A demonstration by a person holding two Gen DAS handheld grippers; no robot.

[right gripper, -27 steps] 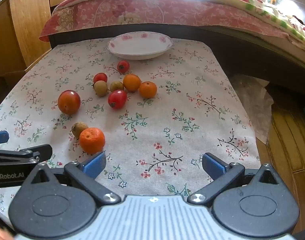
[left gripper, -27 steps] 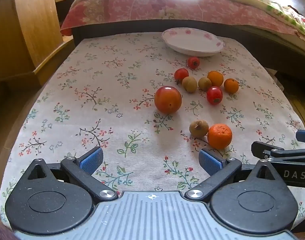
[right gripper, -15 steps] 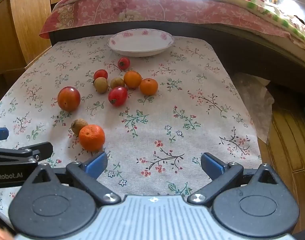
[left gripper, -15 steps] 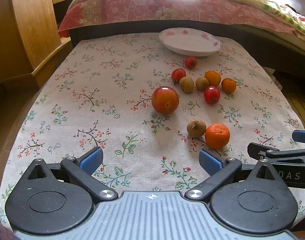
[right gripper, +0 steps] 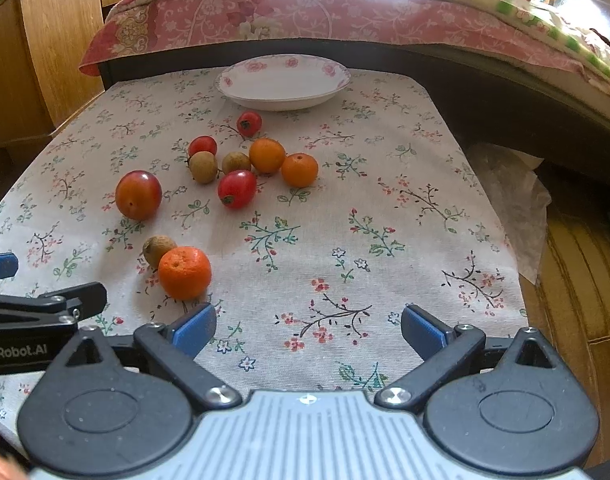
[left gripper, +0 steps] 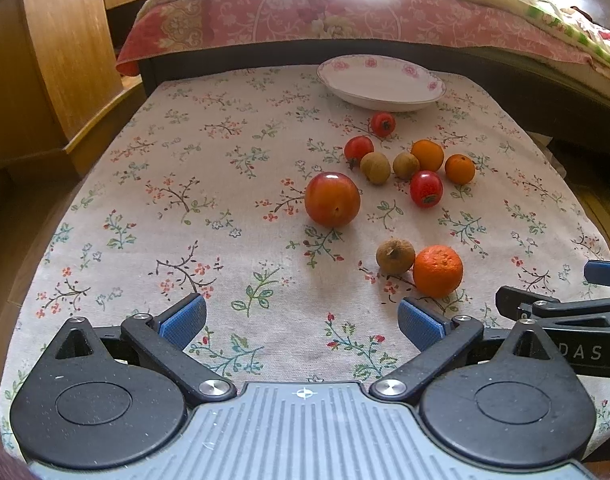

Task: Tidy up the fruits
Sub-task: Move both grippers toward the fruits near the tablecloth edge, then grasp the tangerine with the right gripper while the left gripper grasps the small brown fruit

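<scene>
Blue-padded left gripper and right gripper wide apart, empty

White letters "DAS" stand on the black side of the right tool where it juts into the left wrist view at the right edge; whatever comes before those letters is hidden behind the left tool's own frame. In the right wrist view, the black side of the left tool at the left edge reads "enRobot.AI", its start cut off by the picture's edge. Nothing else there can be read.
</scene>
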